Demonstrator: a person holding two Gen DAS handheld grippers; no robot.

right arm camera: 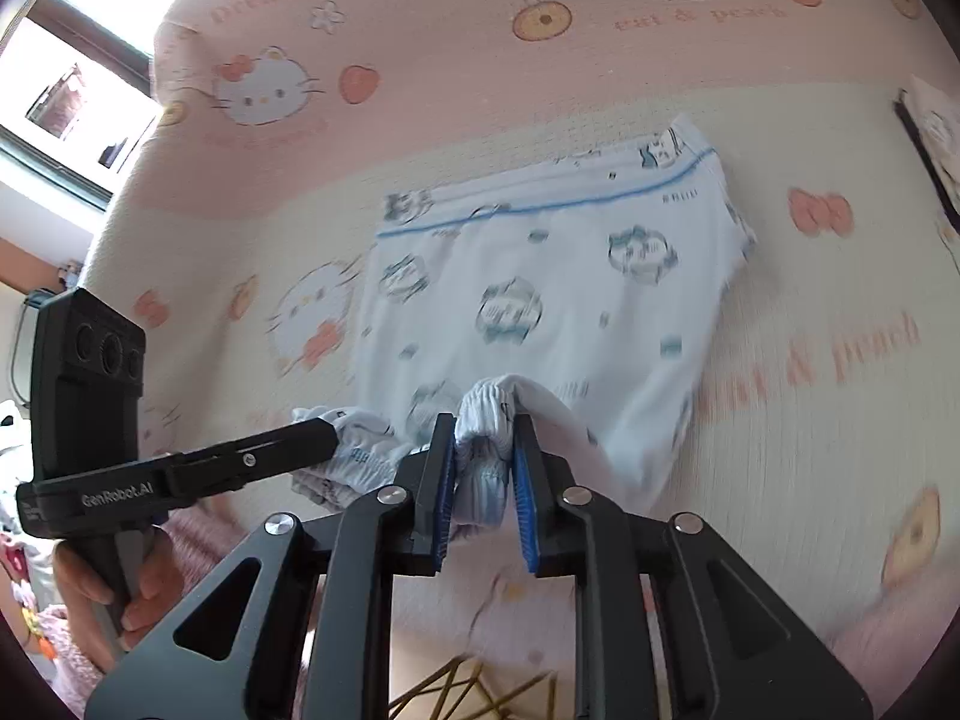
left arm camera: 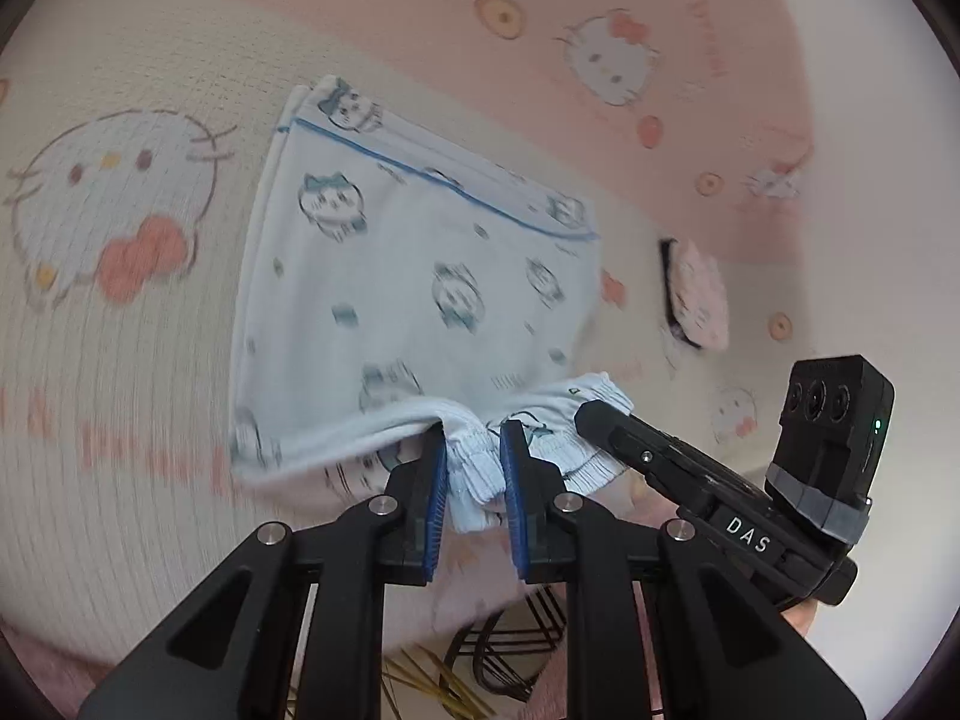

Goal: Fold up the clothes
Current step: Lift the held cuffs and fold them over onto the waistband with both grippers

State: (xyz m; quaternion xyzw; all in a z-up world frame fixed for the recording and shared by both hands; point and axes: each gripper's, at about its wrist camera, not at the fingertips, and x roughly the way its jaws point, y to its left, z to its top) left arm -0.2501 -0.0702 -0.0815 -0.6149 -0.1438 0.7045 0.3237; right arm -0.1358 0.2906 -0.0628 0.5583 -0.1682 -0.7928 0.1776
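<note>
- The surface is a bedspread (left arm camera: 180, 90) with a waffle texture, cream near the grippers and pink farther off, printed with white cat faces wearing red bows, orange round fruit, small flowers and pink lettering.
- In the right wrist view a window (right arm camera: 66, 78) with a dark frame sits at the upper left, daylight coming through it.
- A small pink-patterned item with a dark edge (left arm camera: 693, 294) lies on the cream band beyond the garment; what it is cannot be told.
- Below the bed edge, thin dark wire shapes and yellowish rods (left arm camera: 432, 684) show between the gripper arms.
- The shorts (left arm camera: 420, 276) are pale blue, printed with dark cartoon cat figures, with a blue line running across near the far edge. They lie spread on the cream band, the far part flat.
- The near edge is a gathered elastic waistband (left arm camera: 474, 468), lifted off the surface and bunched.
- The left gripper (left arm camera: 474, 468) has its 2 blue-padded fingers clamped on the waistband.
- The right gripper (right arm camera: 483, 468) is likewise clamped on the waistband, just beside the left one.
</note>
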